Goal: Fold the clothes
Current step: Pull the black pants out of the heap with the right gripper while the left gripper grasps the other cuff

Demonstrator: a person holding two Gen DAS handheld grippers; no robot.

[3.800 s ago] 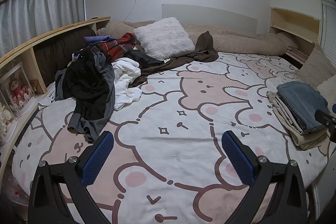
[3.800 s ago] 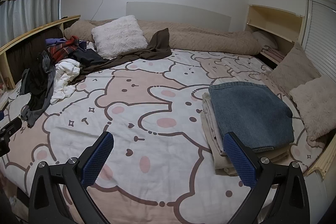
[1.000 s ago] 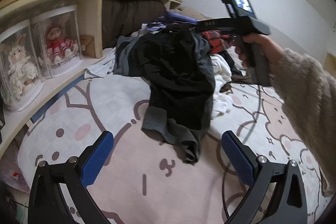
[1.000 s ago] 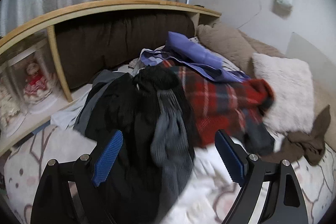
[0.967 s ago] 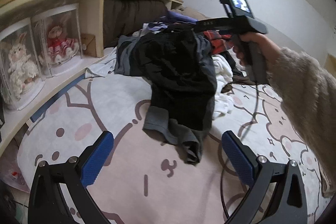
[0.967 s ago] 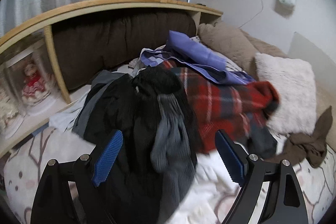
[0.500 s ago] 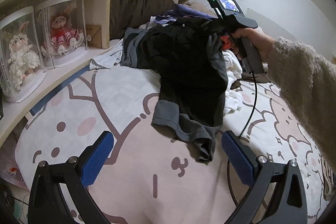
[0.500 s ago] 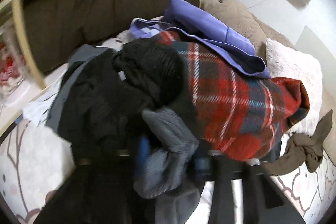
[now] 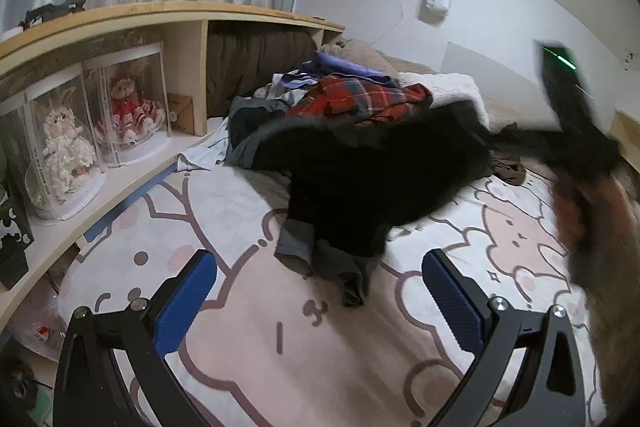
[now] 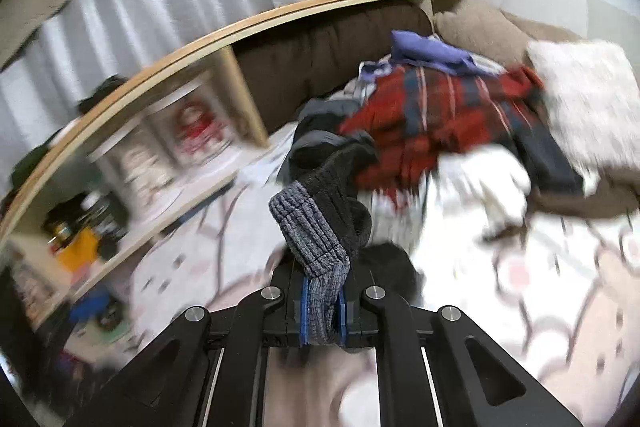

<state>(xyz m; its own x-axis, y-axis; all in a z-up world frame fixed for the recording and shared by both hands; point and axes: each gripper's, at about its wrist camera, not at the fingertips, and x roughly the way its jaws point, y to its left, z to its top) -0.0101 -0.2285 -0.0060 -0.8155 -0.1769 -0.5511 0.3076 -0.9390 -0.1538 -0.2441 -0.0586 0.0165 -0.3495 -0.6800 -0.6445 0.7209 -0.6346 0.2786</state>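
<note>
A black garment with grey ribbed cuffs [image 9: 372, 183] stretches from the clothes pile across the bed, pulled toward the right. My right gripper [image 10: 324, 311] is shut on its grey ribbed edge [image 10: 316, 239]. In the left wrist view the right gripper's body [image 9: 568, 95] is blurred at the upper right. My left gripper [image 9: 320, 303] is open and empty, low over the bedsheet in front of the garment's hanging end. A red plaid garment [image 9: 360, 99] and a purple one [image 9: 340, 69] lie on the pile behind.
A wooden shelf [image 9: 120, 163] runs along the bed's left side with dolls in clear cases [image 9: 64, 143]. A white garment [image 10: 488, 183] and a fluffy pillow [image 10: 588, 95] lie right of the pile. The cartoon-print bedsheet [image 9: 300, 347] spreads in front.
My right gripper has closed on the black garment's ribbed edge and pulled it up and to the right off the pile. The left gripper has stayed open.
</note>
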